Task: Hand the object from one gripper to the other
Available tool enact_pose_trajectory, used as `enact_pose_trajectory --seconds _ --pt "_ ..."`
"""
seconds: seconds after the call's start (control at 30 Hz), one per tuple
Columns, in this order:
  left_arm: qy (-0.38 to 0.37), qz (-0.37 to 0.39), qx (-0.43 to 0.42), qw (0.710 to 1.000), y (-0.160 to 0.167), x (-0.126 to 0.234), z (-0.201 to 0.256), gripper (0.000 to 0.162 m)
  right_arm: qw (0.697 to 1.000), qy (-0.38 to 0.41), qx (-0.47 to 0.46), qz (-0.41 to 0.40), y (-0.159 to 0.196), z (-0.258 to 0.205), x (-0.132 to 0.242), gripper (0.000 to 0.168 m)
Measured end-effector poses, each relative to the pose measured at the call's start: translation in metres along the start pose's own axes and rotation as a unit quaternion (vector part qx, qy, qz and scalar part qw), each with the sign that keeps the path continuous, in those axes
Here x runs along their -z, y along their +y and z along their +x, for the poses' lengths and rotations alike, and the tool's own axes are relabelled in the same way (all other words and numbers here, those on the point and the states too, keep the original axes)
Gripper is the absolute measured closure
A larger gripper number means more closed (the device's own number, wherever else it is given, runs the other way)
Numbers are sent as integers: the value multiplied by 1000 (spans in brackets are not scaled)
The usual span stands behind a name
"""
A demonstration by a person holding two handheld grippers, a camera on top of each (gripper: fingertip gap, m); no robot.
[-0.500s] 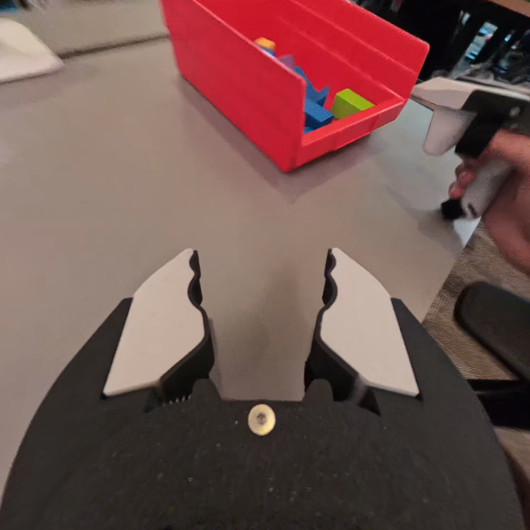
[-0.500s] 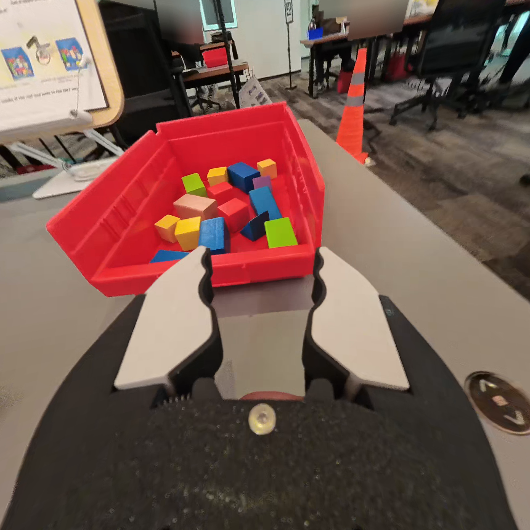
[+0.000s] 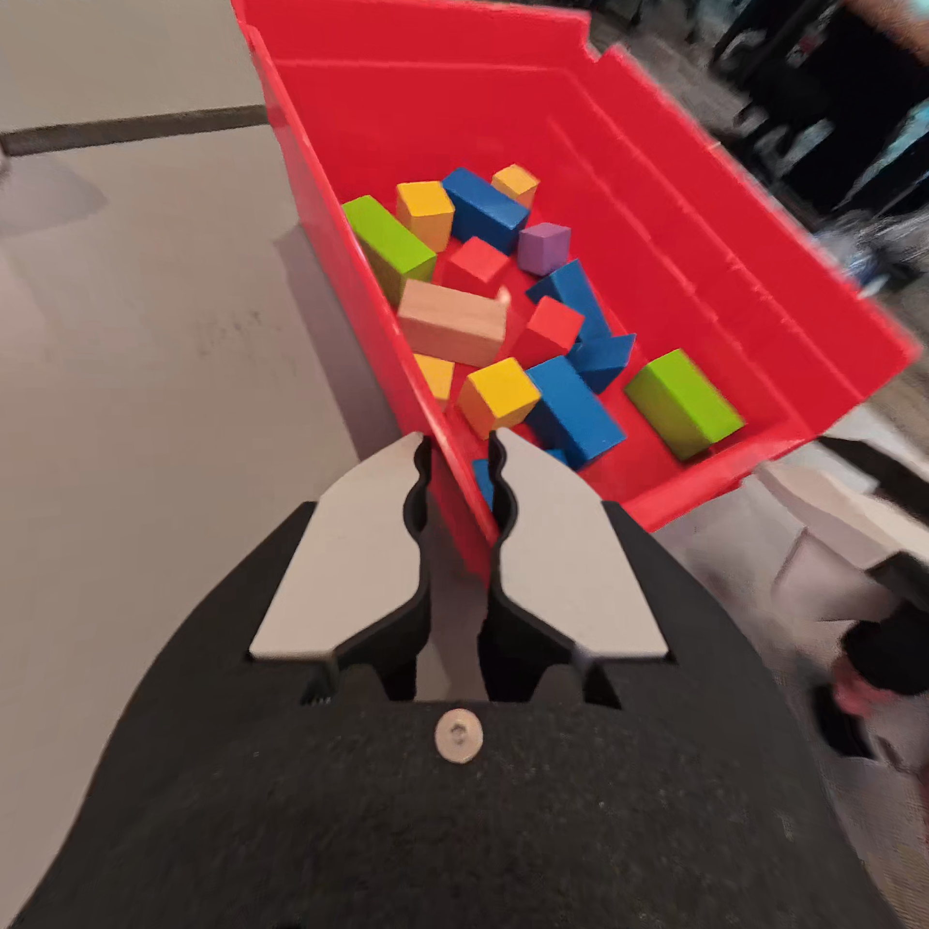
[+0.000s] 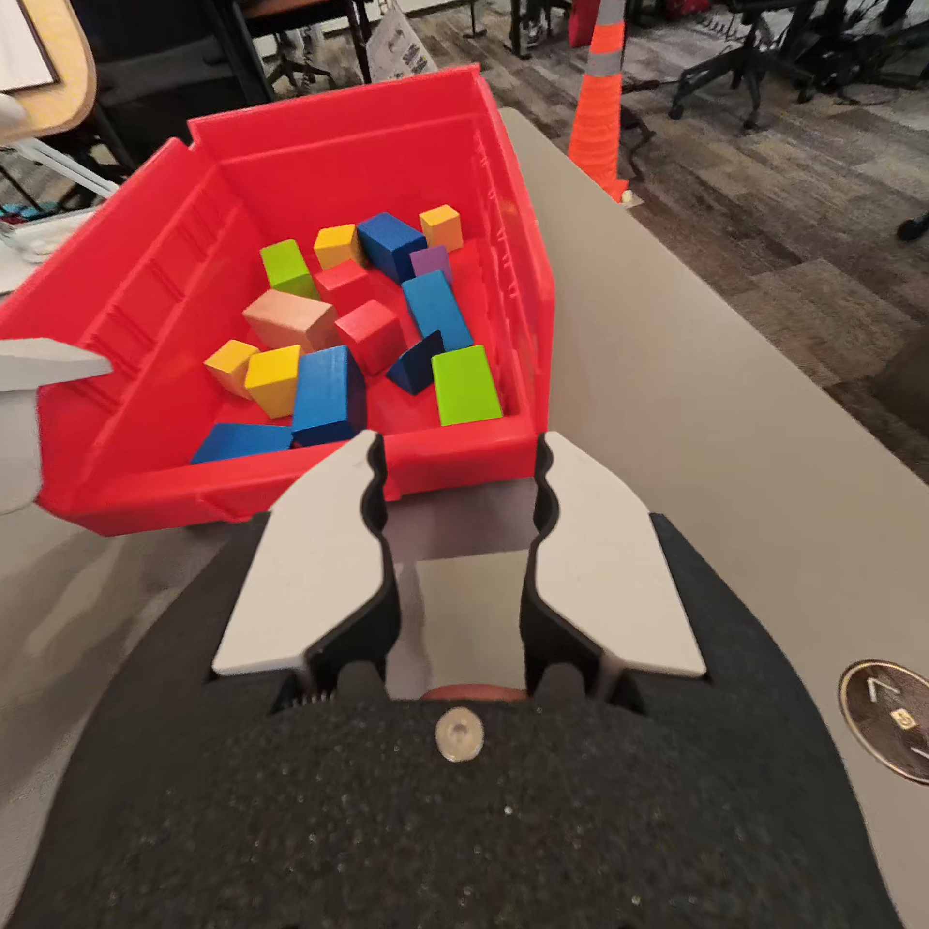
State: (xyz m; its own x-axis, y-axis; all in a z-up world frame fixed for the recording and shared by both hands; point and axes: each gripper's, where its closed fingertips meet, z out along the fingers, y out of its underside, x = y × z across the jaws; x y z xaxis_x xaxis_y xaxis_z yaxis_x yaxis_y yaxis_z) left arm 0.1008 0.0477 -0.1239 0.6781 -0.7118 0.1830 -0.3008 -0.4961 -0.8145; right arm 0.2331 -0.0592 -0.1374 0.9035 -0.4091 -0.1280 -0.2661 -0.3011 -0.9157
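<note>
Right gripper (image 4: 458, 455) parted (nothing held), red bin (image 4: 311, 482) just ahead, coloured blocks (image 4: 327, 392) inside

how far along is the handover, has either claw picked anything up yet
Done: nothing yet; the blocks all lie in the red bin and neither claw holds one. In hand: the left claw straddles the bin's side wall, fingers close together; whether it grips is unclear. The right claw hangs open and empty before the front lip. Left: pick, pass, release.
</note>
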Motion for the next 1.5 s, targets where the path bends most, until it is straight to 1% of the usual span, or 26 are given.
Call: enact_pose_trajectory --seconds 0.03,0.1,0.13,0.23,0.3,0.33,0.37,0.4,0.43,0.47,0.5,0.57,0.67,0.83,0.97,1.03,1.07,1.1,1.17,1.27,1.3,1.33,1.37,1.4,1.43,1.5 --pt "-32 -10 -24 999 2 2 -4 145 1000 7 8 5 -1 0 1 117" --pt "-73 -19 -43 996 7 10 -6 148 1000 14 23 -5 1 -2 0 117" --pt "-81 -20 -41 996 10 14 -6 148 999 26 29 -6 1 0 0 120" --pt "-112 -10 -27 993 15 28 -18 153 997 51 42 34 -13 4 9 116" --pt "-115 -5 -20 993 18 35 -28 156 998 33 39 38 -14 -3 10 113" --pt "-105 -4 -8 994 19 38 -31 156 999 23 39 23 -8 -8 7 112" --pt "-95 -5 3 995 21 41 -32 157 999 -11 37 9 -2 -18 5 104" --pt "-96 -7 5 995 23 45 -35 157 999 -47 19 5 0 -30 5 120" --pt "-104 -8 1 995 23 48 -38 157 998 -68 2 -3 2 -39 6 141" --pt "-113 -6 -5 994 24 53 -42 157 999 -51 -1 -14 3 -38 8 157" --pt "-116 -4 -4 993 24 60 -46 157 999 -41 14 -21 3 -40 10 164" --pt "-123 -2 3 992 26 73 -56 157 999 -31 23 -30 4 -55 13 166" --pt "-154 1 7 988 29 103 -90 157 998 -40 23 -36 2 -99 16 166" --pt "-178 38 61 981 38 163 -174 157 994 -79 72 -9 -4 -204 23 166" --pt "-212 48 80 973 51 194 -229 158 992 -110 60 -16 18 -268 14 166" --pt "-228 41 84 969 61 204 -251 158 990 -127 51 -31 34 -291 11 166" --pt "-232 36 86 968 68 206 -259 157 990 -131 51 -24 39 -299 11 166" --pt "-235 37 88 967 75 208 -266 157 989 -136 55 -7 39 -306 13 165" --pt "-215 62 86 971 81 211 -270 156 990 -130 54 9 38 -312 14 165" --pt "-177 48 76 980 89 221 -265 149 983 -183 28 -10 42 -317 17 163" --pt "-152 53 90 983 88 230 -260 130 978 -205 24 -26 45 -317 22 157" --pt "-114 66 111 985 85 242 -252 105 974 -224 23 -29 45 -314 31 145" --pt "-64 85 131 986 80 259 -241 98 970 -241 26 -21 42 -310 42 138" --pt "-20 107 145 983 75 279 -233 98 965 -261 28 -11 38 -308 55 138" --pt "3 125 147 981 74 299 -232 96 957 -289 34 -5 36 -308 71 138" --pt "-11 137 137 981 81 336 -256 93 933 -357 50 17 31 -317 108 134"
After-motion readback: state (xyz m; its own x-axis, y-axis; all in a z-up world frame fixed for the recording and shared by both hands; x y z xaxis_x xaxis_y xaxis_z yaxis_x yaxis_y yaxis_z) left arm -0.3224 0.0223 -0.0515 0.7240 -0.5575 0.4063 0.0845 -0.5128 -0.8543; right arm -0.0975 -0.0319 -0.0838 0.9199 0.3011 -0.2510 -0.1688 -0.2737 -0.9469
